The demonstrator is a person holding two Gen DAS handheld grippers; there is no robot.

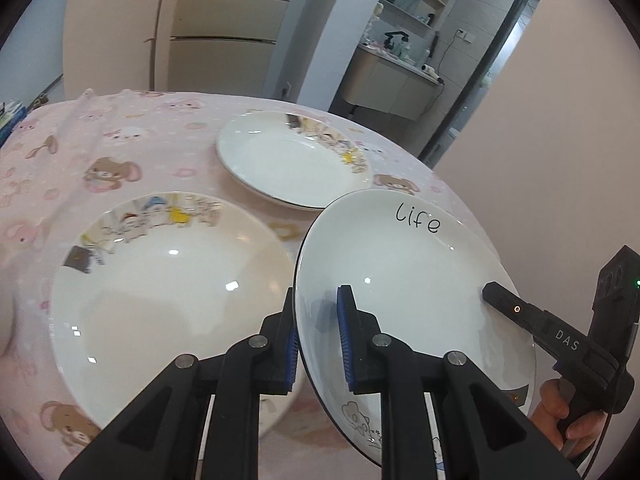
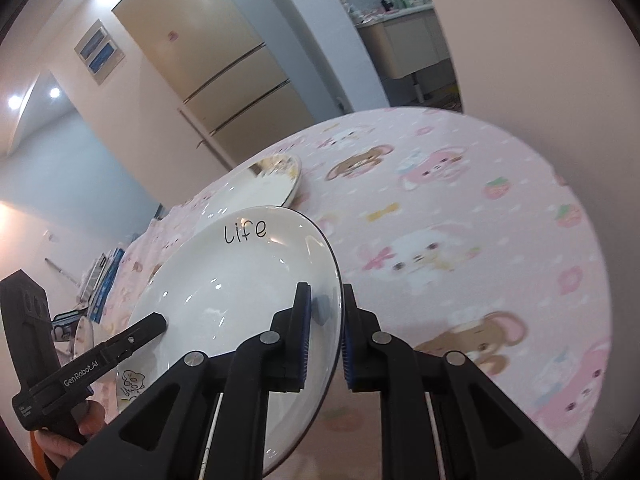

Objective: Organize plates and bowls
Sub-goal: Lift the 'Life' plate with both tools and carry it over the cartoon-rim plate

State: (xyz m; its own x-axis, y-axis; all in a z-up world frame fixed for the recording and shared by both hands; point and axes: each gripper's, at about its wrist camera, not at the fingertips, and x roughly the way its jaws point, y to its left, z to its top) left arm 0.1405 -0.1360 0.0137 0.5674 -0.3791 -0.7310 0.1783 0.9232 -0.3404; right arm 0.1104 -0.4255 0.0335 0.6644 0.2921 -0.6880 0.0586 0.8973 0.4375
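left gripper (image 1: 318,336) is clamping the "life" plate's (image 1: 400,264) left rim | right gripper (image 2: 324,336) is clamping its right rim | plate is hanging tilted above the counter (image 2: 460,208) between both grippers | cartoon plate (image 1: 168,280) is lying left of left gripper

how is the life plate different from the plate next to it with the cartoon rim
The life plate is clamped at opposite rims by the left gripper and right gripper and tilted; the cartoon-rim plate lies flat on the pink tablecloth, untouched. The life plate bears the handwritten black word and a thin dark edge; the cartoon-rim plate has a coloured band of figures along its far rim. Both are white, glossy, shallow and empty.
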